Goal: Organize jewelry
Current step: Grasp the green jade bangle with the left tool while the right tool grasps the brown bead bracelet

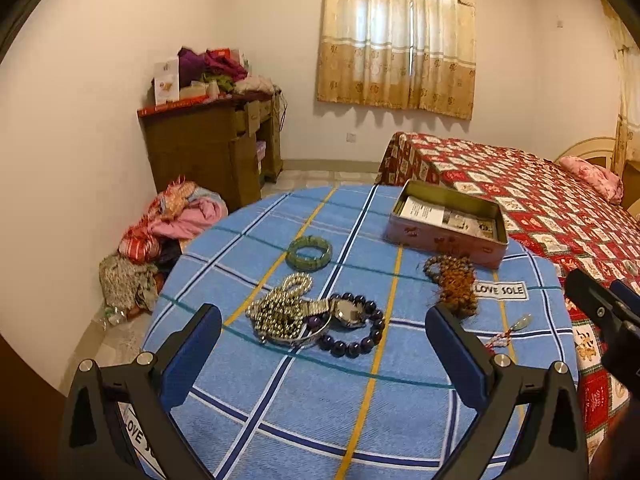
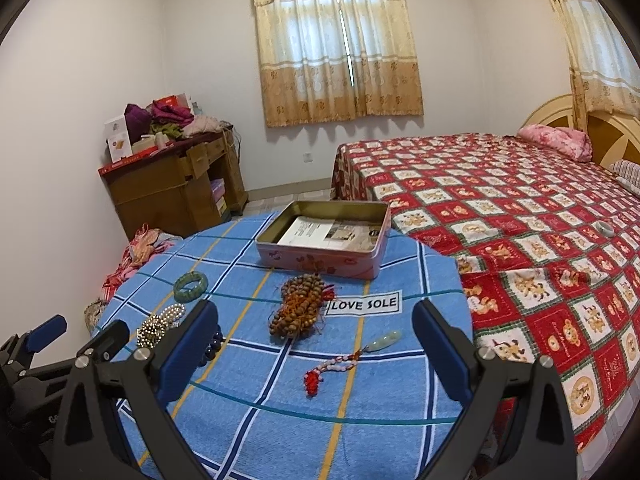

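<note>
On the blue checked tablecloth [image 1: 304,408] lie a green bangle [image 1: 309,253], a heap of silver beads [image 1: 280,308], a wristwatch [image 1: 347,312] and a dark purple bead bracelet [image 1: 360,338]. Brown wooden prayer beads [image 2: 299,303] lie by the "LOVE SOLE" label, and a jade pendant on a red cord [image 2: 352,358] rests nearer me. An open pink tin [image 2: 328,240] lined with paper stands at the table's far side. My left gripper [image 1: 322,344] is open just short of the watch pile. My right gripper [image 2: 314,340] is open above the pendant.
A bed with a red patchwork cover [image 2: 520,220] stands right of the table, a pale bangle [image 2: 605,228] lying on it. A wooden dresser [image 1: 212,148] heaped with clothes is at the back left. A pile of clothes [image 1: 160,240] lies on the floor.
</note>
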A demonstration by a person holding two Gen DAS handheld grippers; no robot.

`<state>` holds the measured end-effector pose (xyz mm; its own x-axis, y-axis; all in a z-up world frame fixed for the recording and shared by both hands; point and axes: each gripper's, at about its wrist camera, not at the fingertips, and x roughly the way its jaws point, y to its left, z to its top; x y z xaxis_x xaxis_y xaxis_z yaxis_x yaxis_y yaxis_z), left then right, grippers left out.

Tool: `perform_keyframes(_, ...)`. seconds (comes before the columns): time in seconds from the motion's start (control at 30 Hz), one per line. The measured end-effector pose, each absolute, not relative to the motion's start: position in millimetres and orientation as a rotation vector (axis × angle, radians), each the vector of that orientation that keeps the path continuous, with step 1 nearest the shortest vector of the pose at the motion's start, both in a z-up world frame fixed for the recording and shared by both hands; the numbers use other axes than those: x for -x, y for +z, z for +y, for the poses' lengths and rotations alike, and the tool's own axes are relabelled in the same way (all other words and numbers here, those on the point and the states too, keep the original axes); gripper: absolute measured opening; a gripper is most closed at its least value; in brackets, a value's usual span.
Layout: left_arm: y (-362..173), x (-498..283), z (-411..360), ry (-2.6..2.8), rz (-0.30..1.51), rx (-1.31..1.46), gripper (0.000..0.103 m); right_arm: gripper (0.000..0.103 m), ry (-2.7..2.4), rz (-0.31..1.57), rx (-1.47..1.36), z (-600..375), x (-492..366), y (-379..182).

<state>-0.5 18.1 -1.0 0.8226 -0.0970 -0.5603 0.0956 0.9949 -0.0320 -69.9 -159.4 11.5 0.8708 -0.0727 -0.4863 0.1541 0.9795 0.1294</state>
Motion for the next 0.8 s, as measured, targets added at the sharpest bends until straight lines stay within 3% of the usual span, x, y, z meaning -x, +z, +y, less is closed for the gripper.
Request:
perform_keyframes(0.2, -19, -13, 36, -0.079, 0.659, 0.023, 0.101, 0.085, -0.085, 0.571, -0.181, -159, 53, -3)
perform_keyframes(0.27, -25, -19, 39, -0.072, 0.676, 0.013, 0.101, 0.07, -0.069, 0.613, -0.194, -160, 44, -11)
perform_keyframes(0.3, -27, -23, 42, -0.074, 0.684, 0.013, 0.101, 0.068, -0.061, 0.633, -0.2, -160, 41, -14)
perform_keyframes(0.67, -20, -138, 74, -0.159, 0.82, 0.167, 0.098, 0.07, 0.009, 0.73, -0.326, -185, -32, -15)
perform_keyframes(0.73, -27, -168, 65, -0.165, 0.852, 0.15, 0.081, 0.07, 0.026, 0.768, -0.342, -185, -48, -22)
perform_keyframes(0.8, -39, -190, 54, -0.172, 0.912, 0.118, 0.078, 0.07, 0.02, 0.811, -0.342, -183, -61, -32)
